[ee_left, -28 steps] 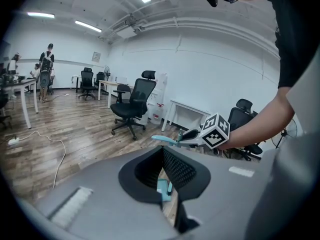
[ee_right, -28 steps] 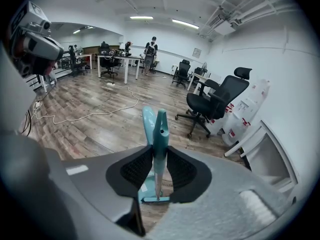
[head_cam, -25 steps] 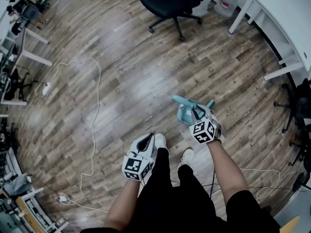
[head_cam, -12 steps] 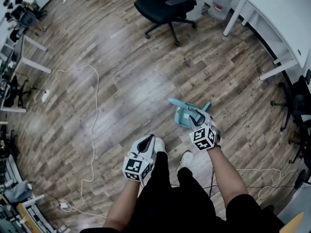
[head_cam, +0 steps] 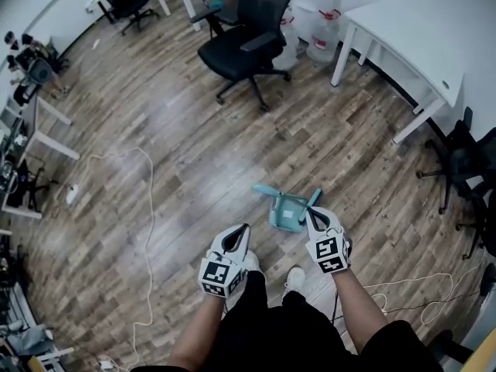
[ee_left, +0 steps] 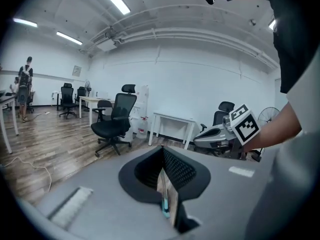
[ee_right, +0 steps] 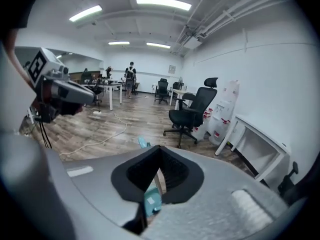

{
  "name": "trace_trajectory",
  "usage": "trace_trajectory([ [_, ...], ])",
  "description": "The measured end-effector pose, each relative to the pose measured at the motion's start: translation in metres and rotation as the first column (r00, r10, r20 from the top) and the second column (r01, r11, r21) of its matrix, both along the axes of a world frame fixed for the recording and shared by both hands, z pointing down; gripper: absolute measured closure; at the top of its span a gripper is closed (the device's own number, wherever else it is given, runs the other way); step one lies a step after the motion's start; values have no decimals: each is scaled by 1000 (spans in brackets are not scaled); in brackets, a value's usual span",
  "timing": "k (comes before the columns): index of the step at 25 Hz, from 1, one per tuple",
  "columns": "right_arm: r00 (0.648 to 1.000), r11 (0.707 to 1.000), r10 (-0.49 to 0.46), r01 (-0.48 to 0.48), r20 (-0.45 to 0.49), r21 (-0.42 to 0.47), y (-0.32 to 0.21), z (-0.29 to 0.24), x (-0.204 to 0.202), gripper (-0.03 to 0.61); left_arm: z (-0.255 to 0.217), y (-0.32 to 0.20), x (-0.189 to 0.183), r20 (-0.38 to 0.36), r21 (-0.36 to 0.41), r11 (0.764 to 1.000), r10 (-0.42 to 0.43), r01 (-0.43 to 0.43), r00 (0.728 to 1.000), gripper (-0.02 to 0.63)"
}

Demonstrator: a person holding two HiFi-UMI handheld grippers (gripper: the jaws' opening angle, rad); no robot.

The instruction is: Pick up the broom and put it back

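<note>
Two tools are held out ahead of a person standing on a wood floor (head_cam: pixel 194 130). The right tool (head_cam: pixel 311 213) points forward and down, its tip just beside the right edge of the teal broom (head_cam: pixel 283 210). Its jaws have just closed and now stand together. In the right gripper view a strip of floor shows through the thin slit between the pads, and a patch of teal fills the gap below them. I cannot tell whether any part of the broom is pinched there.

The broom lies low, just ahead of the person's shoes (head_cam: pixel 295 277). Its flat body is left of the right tool, and a short teal end sticks out toward the upper left. Whether it rests on the floor or hangs from the tool cannot be told.

The left tool (head_cam: pixel 244 229) is near the broom, on its left and apart from it. Its jaws are together, with only a narrow slit between the pads.

Farther off, a black chair (head_cam: pixel 244 49) stands on the floor and a white desk (head_cam: pixel 411 37) stands at the right. A pale cable (head_cam: pixel 147 208) trails across the boards at the left.
</note>
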State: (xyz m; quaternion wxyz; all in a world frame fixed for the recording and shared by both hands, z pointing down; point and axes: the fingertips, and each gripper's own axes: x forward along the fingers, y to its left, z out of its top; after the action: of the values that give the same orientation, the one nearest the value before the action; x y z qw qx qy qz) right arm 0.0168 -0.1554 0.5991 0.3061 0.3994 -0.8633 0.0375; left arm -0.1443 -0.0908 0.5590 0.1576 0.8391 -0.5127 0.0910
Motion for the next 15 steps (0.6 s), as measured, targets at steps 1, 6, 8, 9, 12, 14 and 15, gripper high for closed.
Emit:
trace_trajectory([
  [1, 999, 1000, 15, -16, 43, 9, 0, -15, 3, 575, -8, -3, 5, 0, 21, 1000, 11, -11, 1000, 596],
  [6, 979, 994, 76, -89, 191, 58, 9, -86, 19, 577, -50, -16, 25, 17, 88, 995, 44, -45, 999, 595],
  [8, 970, 991, 75, -98, 229, 92, 17, -115, 24, 577, -67, -21, 33, 14, 123, 991, 54, -56, 998, 595],
  [9, 966, 988, 71, -103, 249, 114, 21, -129, 25, 577, -76, -24, 37, 6, 152, 986, 62, -63, 998, 595],
  [12, 952, 974, 57, -119, 301, 194, 34, -169, 26, 577, -104, -25, 46, -7, 214, 973, 87, -83, 996, 595],
  [14, 948, 958, 43, -128, 315, 255, 38, -193, 30, 577, -122, -26, 54, -14, 251, 964, 97, -90, 995, 595],
  [15, 948, 950, 37, -132, 316, 284, 40, -203, 32, 577, -130, -27, 57, -15, 268, 959, 101, -93, 995, 595],
])
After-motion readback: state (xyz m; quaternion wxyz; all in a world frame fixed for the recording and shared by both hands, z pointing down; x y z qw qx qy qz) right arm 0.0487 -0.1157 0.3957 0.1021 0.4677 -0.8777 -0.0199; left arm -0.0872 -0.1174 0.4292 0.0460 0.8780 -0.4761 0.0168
